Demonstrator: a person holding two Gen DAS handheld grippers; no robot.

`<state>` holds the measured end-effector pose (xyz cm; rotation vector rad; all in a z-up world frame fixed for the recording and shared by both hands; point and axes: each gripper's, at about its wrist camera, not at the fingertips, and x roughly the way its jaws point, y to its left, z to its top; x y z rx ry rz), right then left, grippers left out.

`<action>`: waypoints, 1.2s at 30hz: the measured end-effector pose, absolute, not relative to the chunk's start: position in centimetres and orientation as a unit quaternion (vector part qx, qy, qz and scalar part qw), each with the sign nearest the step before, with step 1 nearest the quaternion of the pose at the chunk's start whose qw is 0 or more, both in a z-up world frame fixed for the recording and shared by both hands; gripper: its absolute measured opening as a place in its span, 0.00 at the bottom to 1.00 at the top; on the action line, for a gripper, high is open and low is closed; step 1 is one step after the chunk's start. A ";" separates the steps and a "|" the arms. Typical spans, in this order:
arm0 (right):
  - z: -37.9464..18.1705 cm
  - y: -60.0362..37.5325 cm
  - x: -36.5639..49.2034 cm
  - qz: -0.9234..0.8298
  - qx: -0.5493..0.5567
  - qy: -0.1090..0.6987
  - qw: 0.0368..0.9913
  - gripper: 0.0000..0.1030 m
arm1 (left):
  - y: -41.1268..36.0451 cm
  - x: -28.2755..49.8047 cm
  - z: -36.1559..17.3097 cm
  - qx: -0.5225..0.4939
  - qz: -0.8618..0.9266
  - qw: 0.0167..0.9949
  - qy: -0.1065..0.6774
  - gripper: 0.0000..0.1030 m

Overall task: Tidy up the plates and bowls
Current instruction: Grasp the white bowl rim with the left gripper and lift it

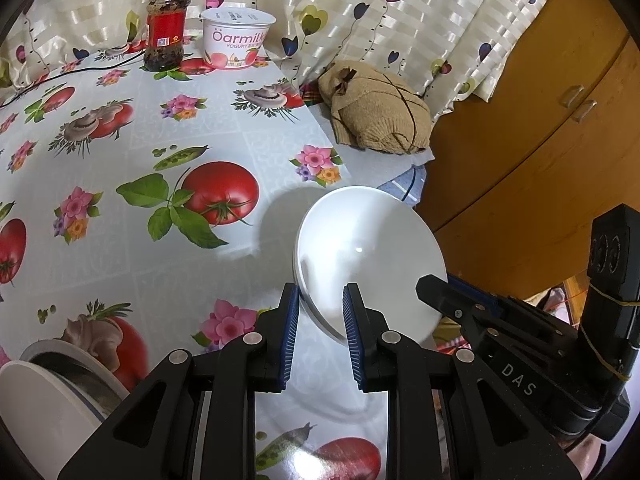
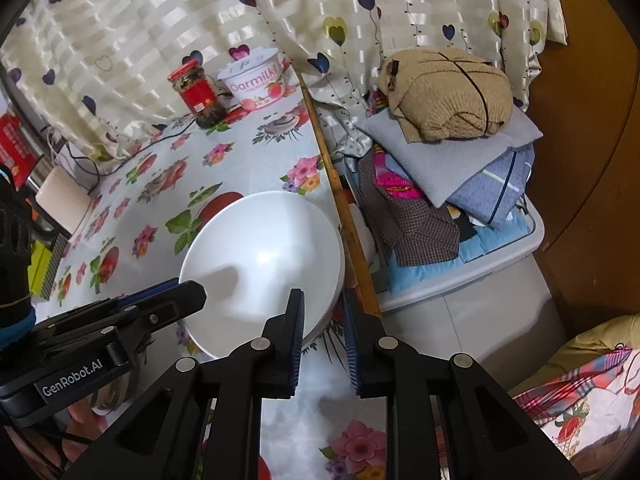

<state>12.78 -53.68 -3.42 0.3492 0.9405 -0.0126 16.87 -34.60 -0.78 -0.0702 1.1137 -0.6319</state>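
A white bowl [image 1: 368, 248] hangs tilted over the flowered tablecloth near the table's right edge, and a second rim line shows just under its edge. My left gripper [image 1: 320, 292] straddles its near-left rim, one blue pad inside and one outside, shut on it. My right gripper [image 2: 322, 298] grips the same bowl [image 2: 260, 256] at its right rim, the wall filling the gap between the pads. Each gripper also shows in the other's view: the right gripper [image 1: 432, 286] at the bowl's far side, the left gripper [image 2: 196, 292] at its left rim.
White dishes [image 1: 40, 384], one with a blue-lined rim, sit at the table's near left. At the back stand a red-lidded jar [image 1: 166, 28] and a yogurt tub [image 1: 236, 40], with a black cable [image 2: 88, 168] along the curtain. Past the table edge [image 2: 340, 208] lies a bin of folded clothes [image 2: 448, 184].
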 end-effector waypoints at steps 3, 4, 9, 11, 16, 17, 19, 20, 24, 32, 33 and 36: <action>-3.2 -53.7 12.7 -0.007 0.167 0.449 0.878 0.18 | -34.6 16.8 -0.6 -0.030 -0.295 0.802 0.518 0.23; -3.1 -53.7 12.7 -0.006 0.167 0.448 0.878 0.18 | -34.5 16.7 -0.5 -0.030 -0.295 0.803 0.517 0.23; -2.8 -53.5 12.5 -0.004 0.167 0.447 0.879 0.18 | -34.1 16.4 0.0 -0.029 -0.292 0.807 0.512 0.23; -2.6 -53.3 12.4 -0.002 0.167 0.446 0.879 0.18 | -33.8 16.2 0.2 -0.029 -0.291 0.809 0.510 0.23; -2.0 -52.7 12.1 0.002 0.164 0.442 0.882 0.18 | -33.2 15.7 1.0 -0.031 -0.288 0.814 0.504 0.23; -1.8 -52.6 12.1 0.003 0.162 0.440 0.883 0.18 | -33.0 15.6 1.1 -0.032 -0.288 0.815 0.503 0.23; -1.4 -52.3 11.9 0.005 0.160 0.437 0.885 0.18 | -32.6 15.4 1.5 -0.034 -0.288 0.816 0.500 0.23; -1.2 -52.1 11.8 0.006 0.159 0.435 0.886 0.18 | -32.5 15.3 1.7 -0.034 -0.287 0.817 0.499 0.23; -0.4 -51.6 11.5 0.011 0.157 0.430 0.889 0.18 | -31.7 14.9 2.4 -0.036 -0.284 0.821 0.493 0.23; 1.1 -49.9 11.0 0.024 0.148 0.421 0.895 0.18 | -29.7 14.4 3.6 -0.048 -0.278 0.827 0.487 0.23; 1.3 -49.7 11.0 0.025 0.147 0.420 0.895 0.18 | -29.5 14.3 3.7 -0.049 -0.278 0.827 0.486 0.23; 1.7 -49.1 10.9 0.029 0.143 0.418 0.897 0.18 | -28.7 14.1 4.0 -0.051 -0.275 0.829 0.483 0.23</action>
